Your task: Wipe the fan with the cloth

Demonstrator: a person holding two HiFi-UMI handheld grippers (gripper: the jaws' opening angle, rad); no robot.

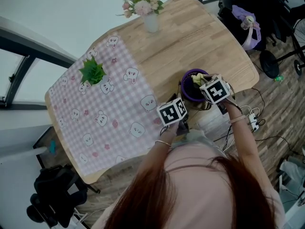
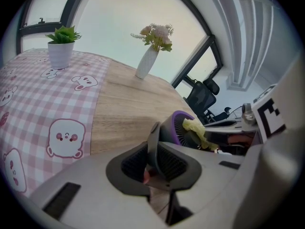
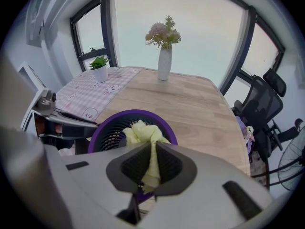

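- While the left gripper (image 2: 153, 147) pinches a thin grey part of the small round purple fan (image 3: 100, 131), the fan sits at the edge of the light wooden surface (image 1: 190, 37) nearest the person.
- Clamped in the right gripper (image 3: 151, 151), a crumpled pale yellow cloth (image 3: 143, 131) lies bunched against the fan's dark grille.

The tablecloth (image 1: 95, 118) is laid over the left part of the tabletop (image 1: 200, 37), and 1 potted plant (image 1: 92, 72) is set on it. 1 vase (image 1: 151, 20) is placed at the far edge. The fan (image 1: 188, 93) is stood at the near right edge, gripped from the left by the left gripper (image 2: 155, 163). The cloth (image 1: 198, 78) is held on the fan's face by the right gripper (image 3: 151, 168).
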